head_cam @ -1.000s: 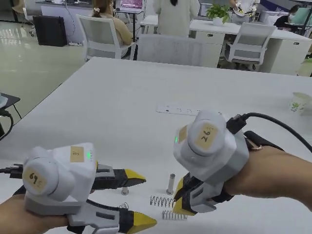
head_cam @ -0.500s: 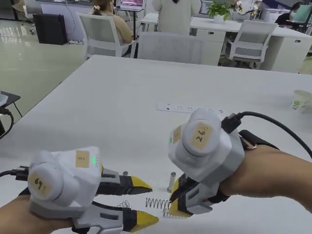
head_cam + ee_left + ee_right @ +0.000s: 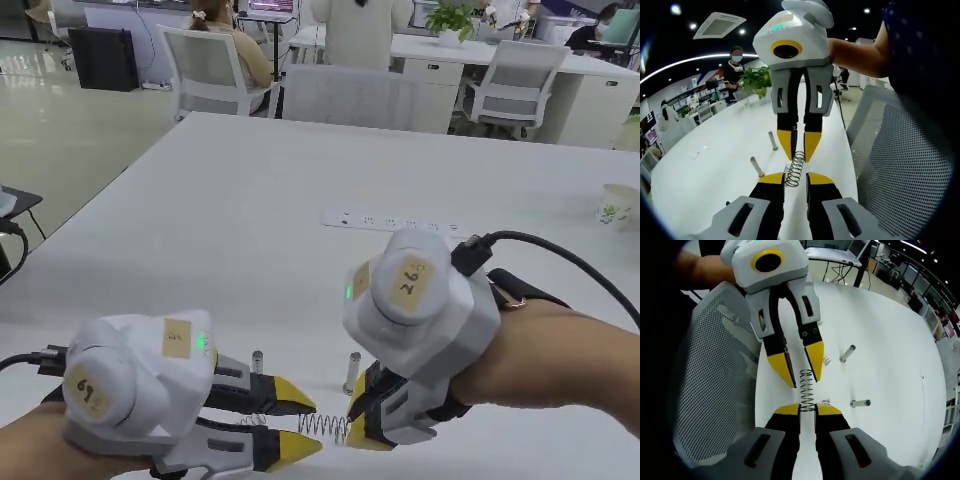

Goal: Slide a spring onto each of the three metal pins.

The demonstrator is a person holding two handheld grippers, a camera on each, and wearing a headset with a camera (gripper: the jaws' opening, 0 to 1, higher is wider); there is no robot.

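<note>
Right gripper [image 3: 808, 410]: our jaws are pinched narrow on one end of the spring [image 3: 806, 387], so we've got it held.
Left gripper [image 3: 795, 179]: jaws a bit apart, with the yellow tips either side of the spring's other end. They're not clamping it, as far as we can tell.
Spring: runs straight from one set of tips to the other, over the white table [image 3: 300, 190].
Loose spring [image 3: 826, 360]: lies on the table just beside the held spring.
Pins: one pin [image 3: 257, 362] and another pin [image 3: 352, 372] stand upright just past the spring, apart from each other, both bare.
Power strip [image 3: 395, 222]: flat on the table, well beyond the spring.
Paper cup [image 3: 615, 208]: way off to the right of the spring, near the table's edge.
</note>
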